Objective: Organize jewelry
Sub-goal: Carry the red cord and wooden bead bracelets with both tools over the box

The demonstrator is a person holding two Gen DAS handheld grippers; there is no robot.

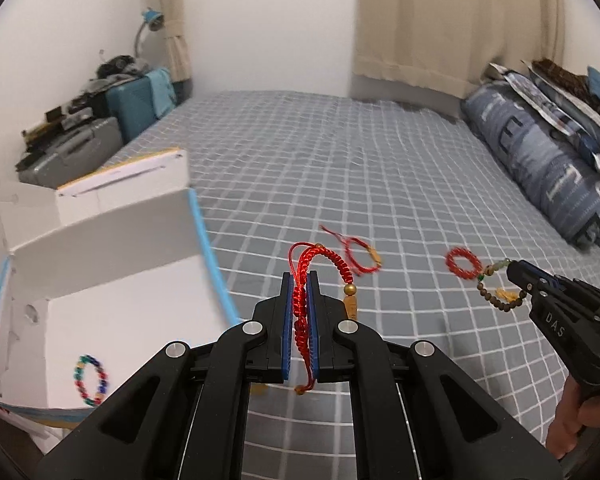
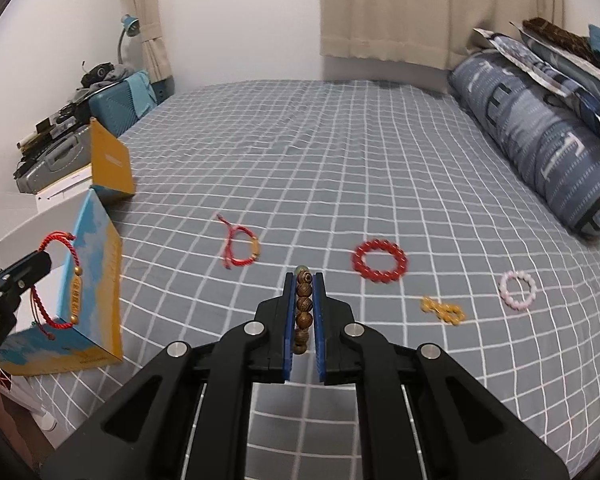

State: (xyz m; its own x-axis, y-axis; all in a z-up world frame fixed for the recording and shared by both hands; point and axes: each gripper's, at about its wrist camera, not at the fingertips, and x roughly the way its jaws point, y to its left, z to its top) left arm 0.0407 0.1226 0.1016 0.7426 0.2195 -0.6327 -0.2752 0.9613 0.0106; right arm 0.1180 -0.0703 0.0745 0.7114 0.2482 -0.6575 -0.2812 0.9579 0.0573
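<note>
My left gripper (image 1: 300,280) is shut on a red braided cord bracelet (image 1: 302,304) with gold beads, held above the bed beside the open white box (image 1: 112,300). A multicoloured bead bracelet (image 1: 91,380) lies inside that box. My right gripper (image 2: 303,280) is shut on a brown wooden bead bracelet (image 2: 303,304); it also shows in the left wrist view (image 1: 496,300). On the checked bedsheet lie a thin red cord bracelet (image 2: 240,247), a red bead bracelet (image 2: 380,261), a yellow bead piece (image 2: 442,309) and a pink bead bracelet (image 2: 518,290).
The box's blue and yellow outer wall (image 2: 96,280) stands at the bed's left edge. Suitcases and clutter (image 2: 100,108) sit beyond it. Pillows and folded bedding (image 2: 540,140) line the right side. The left gripper shows at the left of the right wrist view (image 2: 40,264).
</note>
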